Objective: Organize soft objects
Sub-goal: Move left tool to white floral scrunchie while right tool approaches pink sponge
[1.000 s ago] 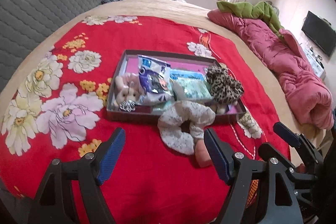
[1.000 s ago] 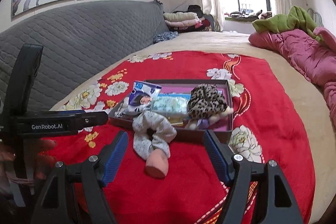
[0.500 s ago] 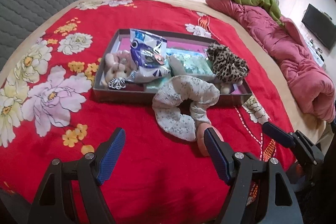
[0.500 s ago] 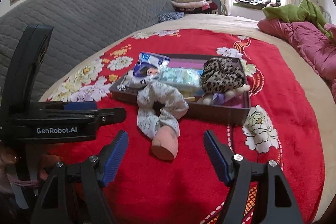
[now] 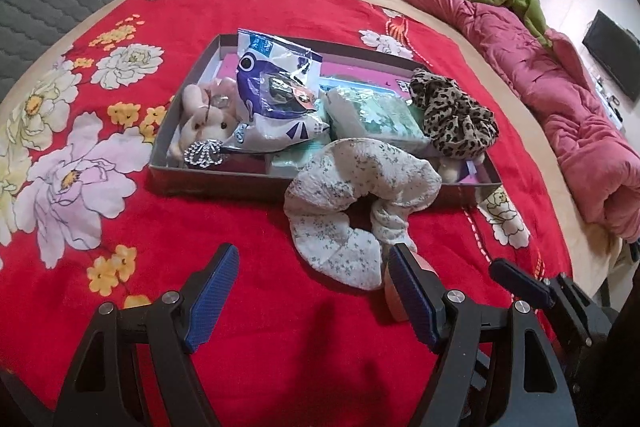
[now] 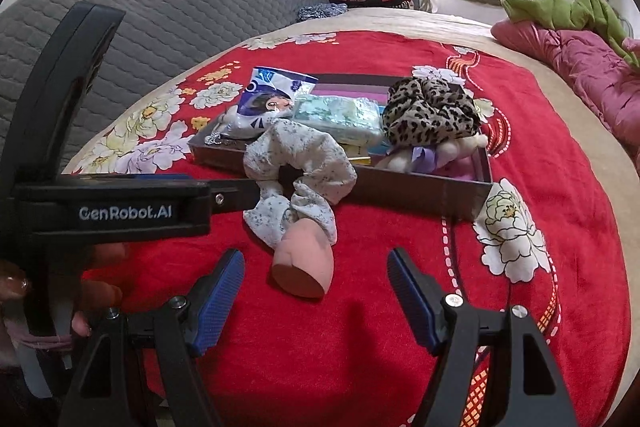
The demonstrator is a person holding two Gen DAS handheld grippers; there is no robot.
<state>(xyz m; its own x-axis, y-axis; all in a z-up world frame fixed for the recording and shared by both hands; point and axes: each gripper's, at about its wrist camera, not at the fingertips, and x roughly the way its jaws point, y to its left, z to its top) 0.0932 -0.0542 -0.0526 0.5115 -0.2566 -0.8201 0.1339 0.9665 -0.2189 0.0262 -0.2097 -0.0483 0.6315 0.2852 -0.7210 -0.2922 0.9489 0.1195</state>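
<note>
Lying on the red floral bedspread [image 6: 400, 327], just in front of the shallow dark cardboard tray [image 6: 400, 187]: one peach egg-shaped makeup sponge [image 6: 304, 267], touching a white speckled fabric scrunchie [image 6: 296, 171] draped over the tray's near wall. Right tool [image 6: 316, 287] released, jaws wide, sponge ahead of them, ungripped; left tool [image 5: 312, 291] likewise released, empty, the scrunchie just beyond it. Risks, judged: the rounded sponge may squirt from closing pads; a pad may snag the scrunchie and drag it off the tray.

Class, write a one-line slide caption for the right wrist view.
Open right tool hovers above a pink makeup sponge beside a white floral scrunchie draped over the tray edge.
</note>
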